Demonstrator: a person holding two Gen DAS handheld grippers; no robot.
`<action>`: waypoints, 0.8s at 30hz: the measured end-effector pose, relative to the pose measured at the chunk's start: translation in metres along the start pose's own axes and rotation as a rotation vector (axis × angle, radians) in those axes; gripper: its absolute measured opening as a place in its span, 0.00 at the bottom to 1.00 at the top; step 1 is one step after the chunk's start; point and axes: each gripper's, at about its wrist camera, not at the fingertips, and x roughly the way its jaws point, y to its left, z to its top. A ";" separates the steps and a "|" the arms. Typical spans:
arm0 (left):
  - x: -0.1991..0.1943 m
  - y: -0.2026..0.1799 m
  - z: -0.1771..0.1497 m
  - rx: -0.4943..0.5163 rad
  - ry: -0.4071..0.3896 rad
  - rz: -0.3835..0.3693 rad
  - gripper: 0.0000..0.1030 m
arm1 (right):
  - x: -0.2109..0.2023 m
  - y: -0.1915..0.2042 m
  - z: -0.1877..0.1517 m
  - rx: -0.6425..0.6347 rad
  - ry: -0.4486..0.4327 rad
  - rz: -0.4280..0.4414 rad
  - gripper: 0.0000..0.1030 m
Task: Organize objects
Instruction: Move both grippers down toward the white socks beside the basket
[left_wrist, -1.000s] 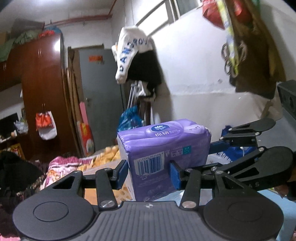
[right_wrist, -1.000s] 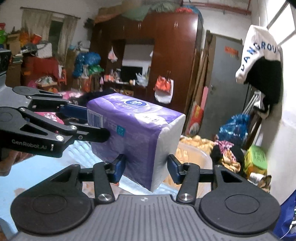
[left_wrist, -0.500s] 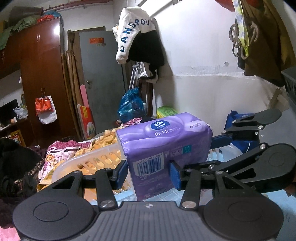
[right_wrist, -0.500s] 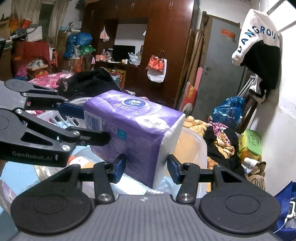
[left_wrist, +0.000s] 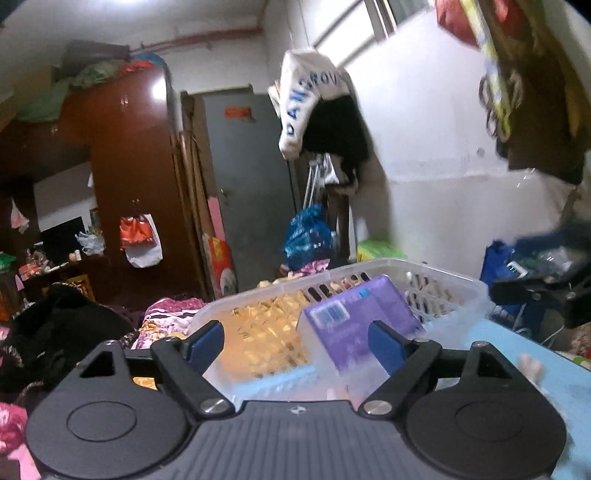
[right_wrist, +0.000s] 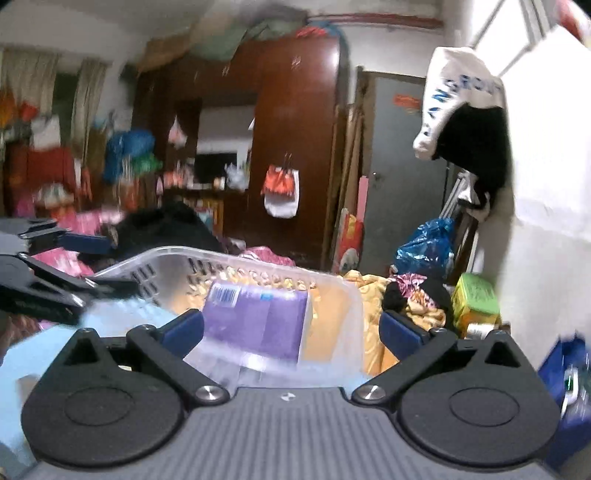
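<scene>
A purple tissue pack (left_wrist: 360, 317) with a barcode lies tilted inside a clear slotted plastic basket (left_wrist: 436, 280) on a light blue surface. My left gripper (left_wrist: 295, 341) is opening, its blue pads apart and off the pack, which sits beyond them. In the right wrist view the same pack (right_wrist: 258, 317) rests in the basket (right_wrist: 170, 262). My right gripper (right_wrist: 291, 328) is also opening, pads wide and clear of the pack. The left gripper's fingers (right_wrist: 66, 288) show at the left edge there, and the right gripper's fingers (left_wrist: 539, 291) show blurred at the right in the left wrist view.
The light blue tabletop (left_wrist: 517, 343) carries the basket. Behind stand a dark wooden wardrobe (right_wrist: 295, 147), a grey door (left_wrist: 251, 177), hanging clothes (left_wrist: 317, 107) on a white wall, a blue plastic bag (right_wrist: 424, 247), a green box (right_wrist: 476, 299) and piled bedding (left_wrist: 166, 314).
Both grippers were shut on the purple pack, holding it in the air. Now both have let go and pulled apart, and the pack has dropped into the basket.
</scene>
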 end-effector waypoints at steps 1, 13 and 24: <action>-0.018 0.003 -0.011 -0.014 -0.019 0.006 0.92 | -0.014 -0.002 -0.018 0.034 -0.006 -0.007 1.00; -0.097 0.008 -0.083 -0.158 -0.091 0.016 1.00 | -0.056 -0.019 -0.098 0.325 0.003 -0.048 1.00; -0.096 0.006 -0.097 -0.146 -0.055 0.031 1.00 | -0.063 -0.007 -0.102 0.255 -0.026 -0.025 1.00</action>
